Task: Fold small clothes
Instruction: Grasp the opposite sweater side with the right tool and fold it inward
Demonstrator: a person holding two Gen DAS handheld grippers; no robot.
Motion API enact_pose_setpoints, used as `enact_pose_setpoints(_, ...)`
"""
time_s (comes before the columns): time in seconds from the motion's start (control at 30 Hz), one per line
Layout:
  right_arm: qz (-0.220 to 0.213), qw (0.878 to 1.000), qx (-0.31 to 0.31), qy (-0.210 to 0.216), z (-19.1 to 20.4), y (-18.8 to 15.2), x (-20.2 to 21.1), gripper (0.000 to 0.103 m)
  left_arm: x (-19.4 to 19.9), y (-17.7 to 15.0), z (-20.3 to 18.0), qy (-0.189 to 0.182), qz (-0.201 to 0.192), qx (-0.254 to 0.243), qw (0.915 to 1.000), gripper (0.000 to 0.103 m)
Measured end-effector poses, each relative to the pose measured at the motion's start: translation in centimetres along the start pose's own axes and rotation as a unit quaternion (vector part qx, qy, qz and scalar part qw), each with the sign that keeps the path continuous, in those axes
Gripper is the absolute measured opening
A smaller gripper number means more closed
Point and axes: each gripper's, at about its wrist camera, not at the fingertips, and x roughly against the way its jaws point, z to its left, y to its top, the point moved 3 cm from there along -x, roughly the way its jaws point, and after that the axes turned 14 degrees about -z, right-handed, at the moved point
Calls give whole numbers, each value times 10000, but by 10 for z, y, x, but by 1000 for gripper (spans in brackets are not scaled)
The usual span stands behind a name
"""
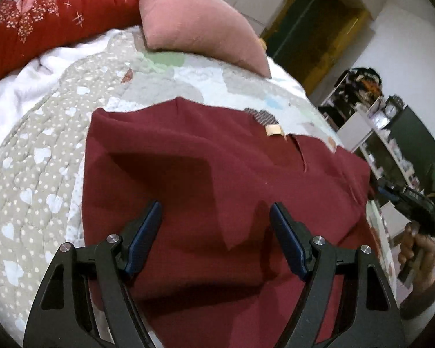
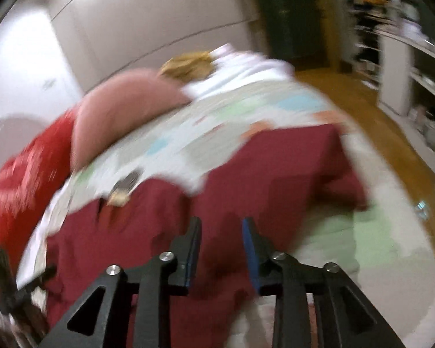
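A dark red garment (image 1: pixel 217 179) lies spread on the quilted bed cover (image 1: pixel 34 159), with a small beige label (image 1: pixel 274 130) at its far edge. My left gripper (image 1: pixel 216 211) hovers over the garment's near part, jaws wide open and empty. In the blurred right wrist view the same garment (image 2: pixel 261 179) lies below my right gripper (image 2: pixel 221 226), whose jaws stand partly open with nothing between them. The right gripper also shows at the bed's right edge in the left wrist view (image 1: pixel 414 203), held by a hand.
A pink pillow (image 1: pixel 197 20) and a red patterned quilt (image 1: pixel 43 14) lie at the head of the bed. White sheet (image 1: pixel 11 87) shows at left. Shelves (image 1: pixel 391 121) and a wooden floor (image 2: pixel 391 150) lie to the right of the bed.
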Motion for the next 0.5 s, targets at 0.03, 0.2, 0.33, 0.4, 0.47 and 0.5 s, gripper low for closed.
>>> enact_pose_setpoints(0.03,-47,9996,-246,-160,-19,8,-1,32,0,-1,0,-7,-8,-13,10000,78)
enact_pose_setpoints(0.2,-65,9891,-1453,-248,-78,33,-30,41,2,-5,-2,-98,-107,-95,9998,82)
enact_pose_setpoints(0.33,81,9805,-1962,-44,-92,37,-66,42,1,-4,-1,-310,-174,54,9994,86)
enact_pose_setpoints(0.4,200,9782,-2057,192,-92,37,-83,31,1,-4,0,-364,-179,99,9991,87)
enact_pose_setpoints(0.47,58,9835,-1809,71,-89,44,-82,6,1,-4,0,-379,-177,112,9991,87)
enact_pose_setpoints(0.5,-168,9844,-1752,-26,-91,50,-73,6,1,-3,0,-391,-180,123,9990,87)
